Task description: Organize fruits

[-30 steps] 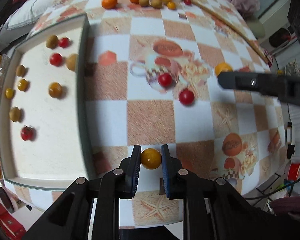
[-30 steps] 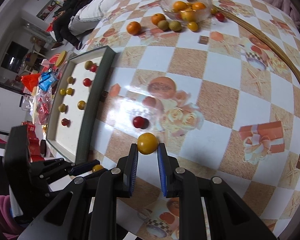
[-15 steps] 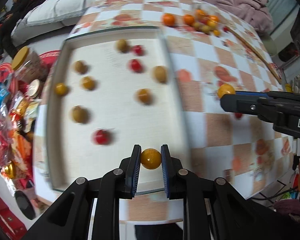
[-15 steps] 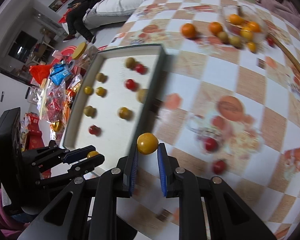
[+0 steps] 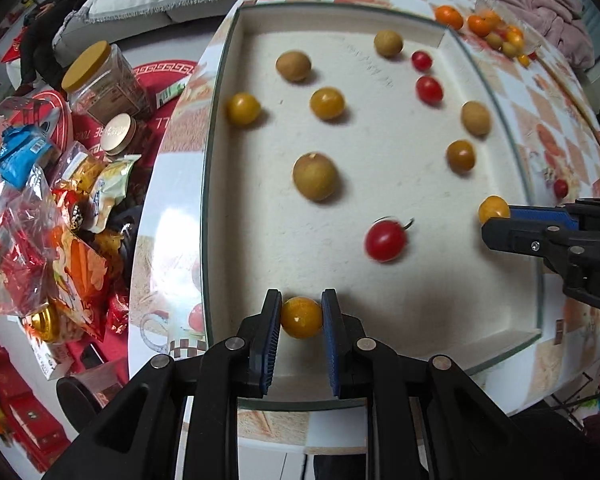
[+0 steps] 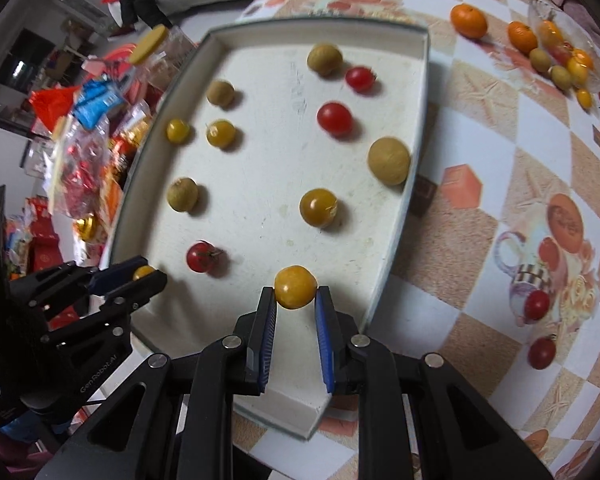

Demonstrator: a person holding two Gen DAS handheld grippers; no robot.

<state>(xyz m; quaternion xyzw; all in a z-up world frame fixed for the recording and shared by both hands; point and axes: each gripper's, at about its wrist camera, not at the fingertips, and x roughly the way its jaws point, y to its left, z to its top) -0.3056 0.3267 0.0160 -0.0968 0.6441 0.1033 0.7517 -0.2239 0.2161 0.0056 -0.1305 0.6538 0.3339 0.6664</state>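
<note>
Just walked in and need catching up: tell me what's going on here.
A person is sorting small fruits into a white tray. Each hand holds a tool: the left tool grips a yellow tomato, and the right tool grips another yellow tomato, both over the tray's near end. Ten fruits already lie inside; more wait on the checkered table.

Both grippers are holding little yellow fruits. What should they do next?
Probably lower and open: the left gripper and right gripper each pinch a yellow tomato above the tray, where other fruit already lies.
</note>
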